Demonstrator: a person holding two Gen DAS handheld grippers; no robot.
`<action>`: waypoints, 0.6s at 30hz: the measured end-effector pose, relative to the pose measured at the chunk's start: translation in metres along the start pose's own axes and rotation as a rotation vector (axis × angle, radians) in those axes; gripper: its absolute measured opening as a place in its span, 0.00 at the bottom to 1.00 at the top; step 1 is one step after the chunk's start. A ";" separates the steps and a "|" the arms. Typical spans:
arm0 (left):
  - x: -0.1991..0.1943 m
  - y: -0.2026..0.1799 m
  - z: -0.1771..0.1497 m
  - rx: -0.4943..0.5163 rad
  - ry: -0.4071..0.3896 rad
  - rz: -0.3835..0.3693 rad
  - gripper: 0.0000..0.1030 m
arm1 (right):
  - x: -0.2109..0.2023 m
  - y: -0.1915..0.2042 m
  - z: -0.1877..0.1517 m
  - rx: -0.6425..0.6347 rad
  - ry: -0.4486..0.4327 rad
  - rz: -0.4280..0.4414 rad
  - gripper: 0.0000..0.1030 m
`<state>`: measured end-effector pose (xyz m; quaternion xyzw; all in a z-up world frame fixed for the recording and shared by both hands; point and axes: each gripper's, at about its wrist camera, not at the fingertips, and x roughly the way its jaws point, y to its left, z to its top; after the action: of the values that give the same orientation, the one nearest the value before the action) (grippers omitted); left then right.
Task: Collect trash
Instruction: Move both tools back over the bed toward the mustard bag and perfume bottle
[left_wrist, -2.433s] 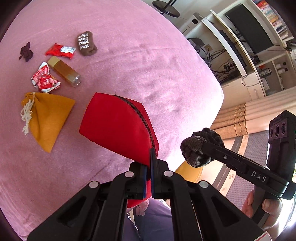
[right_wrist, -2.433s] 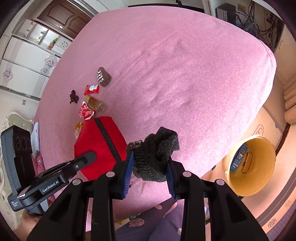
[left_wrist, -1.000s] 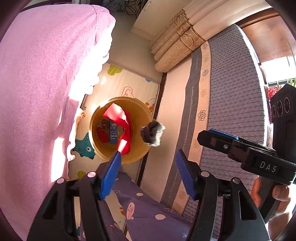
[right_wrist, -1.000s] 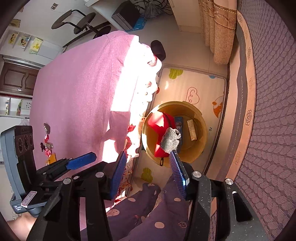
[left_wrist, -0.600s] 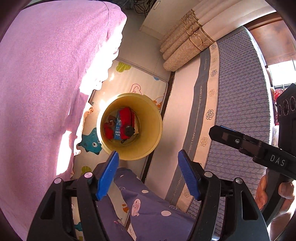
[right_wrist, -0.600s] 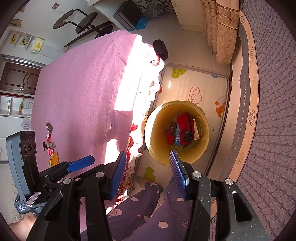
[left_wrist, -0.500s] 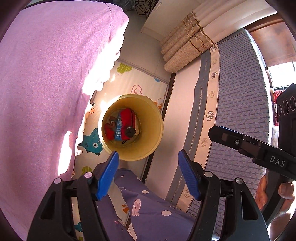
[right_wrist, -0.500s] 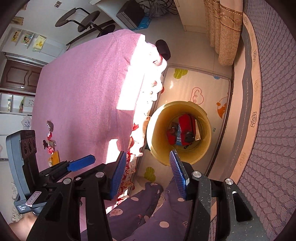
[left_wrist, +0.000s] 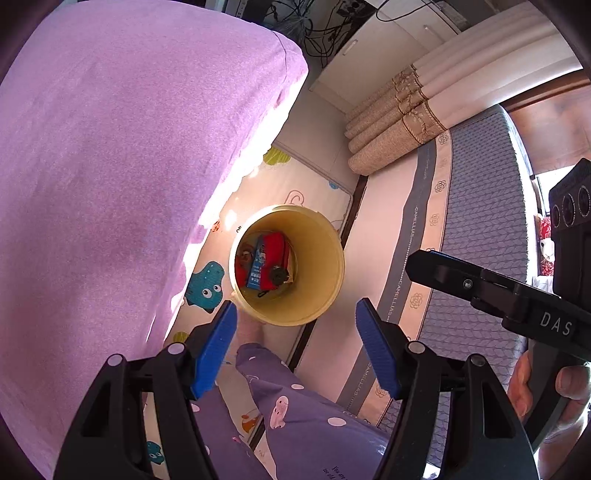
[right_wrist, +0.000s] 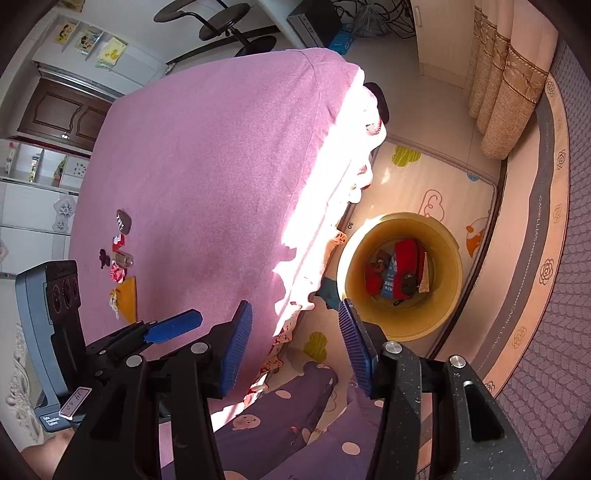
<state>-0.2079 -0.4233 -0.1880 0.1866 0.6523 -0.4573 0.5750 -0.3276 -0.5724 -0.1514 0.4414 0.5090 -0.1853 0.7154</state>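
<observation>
A yellow bin (left_wrist: 325, 258) stands on the floor mat beside the pink-covered table; it also shows in the right wrist view (right_wrist: 448, 295). Inside lie a red pouch (left_wrist: 276, 246), a blue packet (left_wrist: 256, 271) and a dark knitted wad (left_wrist: 277, 275). My left gripper (left_wrist: 295, 343) is open and empty above the bin. My right gripper (right_wrist: 295, 343) is open and empty, up beside the table edge and left of the bin. Several trash items remain on the table at the far left: a yellow cloth bag (right_wrist: 127, 297), red wrappers (right_wrist: 118, 273), a small bottle (right_wrist: 125, 258), a brown packet (right_wrist: 123, 220).
The pink table (right_wrist: 207, 177) fills the left of both views. My purple-clad legs (left_wrist: 295, 417) are below the grippers. Curtains (right_wrist: 506, 92), a grey patterned rug (left_wrist: 480, 240) and office chairs (right_wrist: 236, 33) are around.
Both grippers let go: the red pouch and the dark knitted wad dropped into the bin. Both views have since swung back a little toward the table.
</observation>
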 end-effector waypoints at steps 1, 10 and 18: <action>-0.005 0.008 -0.002 -0.013 -0.007 0.004 0.65 | 0.004 0.010 0.000 -0.015 0.006 0.004 0.47; -0.054 0.095 -0.022 -0.151 -0.089 0.059 0.66 | 0.044 0.108 -0.002 -0.172 0.066 0.040 0.47; -0.093 0.175 -0.043 -0.290 -0.157 0.086 0.66 | 0.085 0.197 -0.016 -0.305 0.113 0.070 0.47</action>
<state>-0.0728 -0.2723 -0.1728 0.0932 0.6560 -0.3465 0.6641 -0.1612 -0.4367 -0.1413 0.3548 0.5549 -0.0560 0.7504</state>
